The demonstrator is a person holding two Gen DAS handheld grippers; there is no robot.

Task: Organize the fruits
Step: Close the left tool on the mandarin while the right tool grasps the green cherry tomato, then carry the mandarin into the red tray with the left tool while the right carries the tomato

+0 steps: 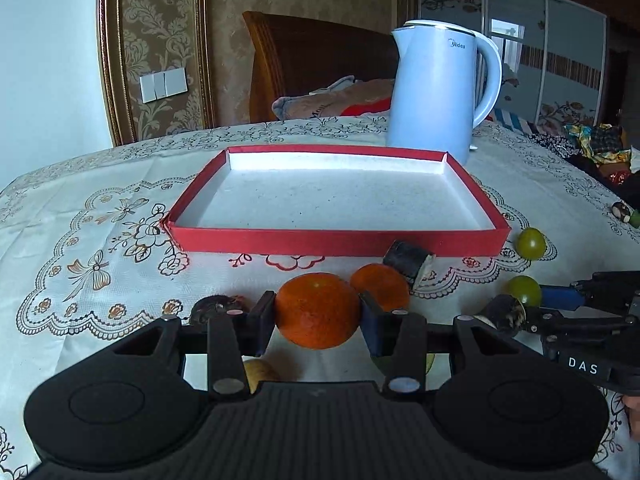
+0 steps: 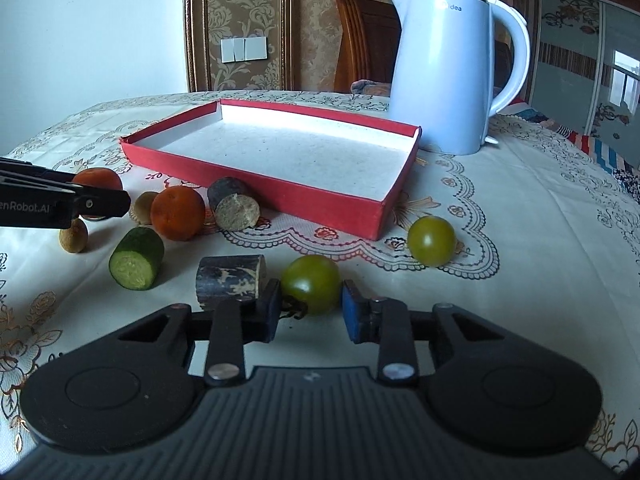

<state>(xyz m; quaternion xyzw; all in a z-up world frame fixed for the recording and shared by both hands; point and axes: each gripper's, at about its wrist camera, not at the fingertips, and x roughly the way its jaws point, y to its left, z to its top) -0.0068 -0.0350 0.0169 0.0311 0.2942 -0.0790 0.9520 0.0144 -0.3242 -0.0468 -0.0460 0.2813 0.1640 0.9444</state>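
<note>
My left gripper (image 1: 318, 312) is shut on an orange mandarin (image 1: 318, 310), held in front of the red tray (image 1: 340, 240). A second mandarin (image 1: 380, 286) lies just behind it. My right gripper (image 2: 308, 306) stands around a green tomato (image 2: 312, 282) on the cloth; its pads are at the tomato's sides, and I cannot tell if they touch it. Another green tomato (image 2: 431, 240) lies to the right near the red tray's (image 2: 332, 208) corner. The tray holds nothing.
A light blue kettle (image 1: 438, 88) stands behind the tray. Dark sugarcane pieces (image 2: 230, 280), a cucumber piece (image 2: 136, 264), a mandarin (image 2: 177, 212) and small brown fruits (image 2: 74, 236) lie on the lace tablecloth (image 2: 520, 220). The table edge falls off to the right.
</note>
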